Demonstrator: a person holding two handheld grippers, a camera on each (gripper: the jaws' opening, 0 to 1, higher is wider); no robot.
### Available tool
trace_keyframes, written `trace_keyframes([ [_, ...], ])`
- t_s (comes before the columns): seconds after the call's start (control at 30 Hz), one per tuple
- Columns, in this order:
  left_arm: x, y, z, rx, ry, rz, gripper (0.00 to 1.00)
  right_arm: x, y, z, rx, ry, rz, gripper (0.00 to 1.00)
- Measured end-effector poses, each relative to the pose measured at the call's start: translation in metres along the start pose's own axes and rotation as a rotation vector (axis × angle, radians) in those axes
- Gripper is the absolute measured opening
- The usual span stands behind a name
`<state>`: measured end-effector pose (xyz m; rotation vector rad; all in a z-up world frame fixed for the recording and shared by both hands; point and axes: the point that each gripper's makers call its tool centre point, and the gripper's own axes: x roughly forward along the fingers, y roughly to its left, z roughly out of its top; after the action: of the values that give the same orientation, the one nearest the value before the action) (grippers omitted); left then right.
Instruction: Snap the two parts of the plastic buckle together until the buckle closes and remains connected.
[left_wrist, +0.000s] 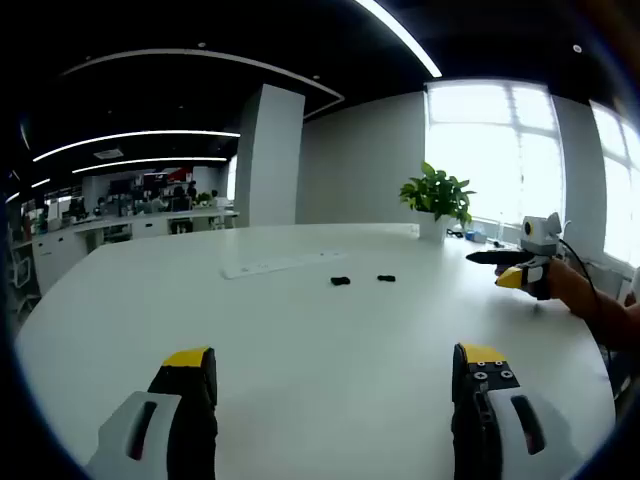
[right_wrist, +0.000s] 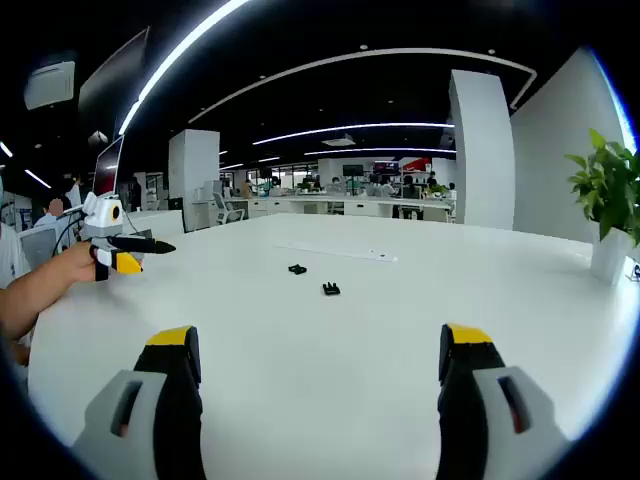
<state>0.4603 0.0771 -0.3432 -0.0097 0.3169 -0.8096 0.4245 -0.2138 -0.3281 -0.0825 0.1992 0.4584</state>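
Two buckle halves (left_wrist: 340, 281) (left_wrist: 386, 278), apart, are laid mid-counter (left_wrist: 300, 360), near a white strip (left_wrist: 283, 264). Left gripper (left_wrist: 335, 385) and right gripper (right_wrist: 318, 365) are held spread, fingers released, nothing grasped. Each half is best gripped by its body, mating ends left facing and aligned.

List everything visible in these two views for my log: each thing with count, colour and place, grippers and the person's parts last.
buckle parts: 2, black, lying apart mid-table, one beside the other; also seen in the right gripper view
power strip: 1, white, flat on the table beyond the buckle parts
potted plant: 1, green leaves, white pot, far table edge by the window
table: 1, white, large
left gripper: 1, black jaws with yellow tips, open, empty, above the near table
right gripper: 1, same colours, open, empty
hand: holding the right gripper at the table's side
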Motion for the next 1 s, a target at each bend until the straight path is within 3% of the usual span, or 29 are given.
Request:
trace_keyframes([
  [0.33, 0.0001, 0.0019, 0.0012, -0.003, -0.006, 0.0, 0.99, 0.0031, 0.0065, -0.0043, 0.029, 0.015, 0.032, 0.99],
  [0.57, -0.0003, 0.0037, 0.002, -0.005, -0.004, -0.003, 0.97, -0.0002, -0.0021, -0.0012, 0.004, 0.006, -0.003, 0.85],
  [1.0, 0.0024, 0.0043, -0.0001, -0.01, 0.009, -0.013, 0.99, 0.0047, 0.0065, -0.0067, 0.032, 0.024, 0.043, 0.99],
])
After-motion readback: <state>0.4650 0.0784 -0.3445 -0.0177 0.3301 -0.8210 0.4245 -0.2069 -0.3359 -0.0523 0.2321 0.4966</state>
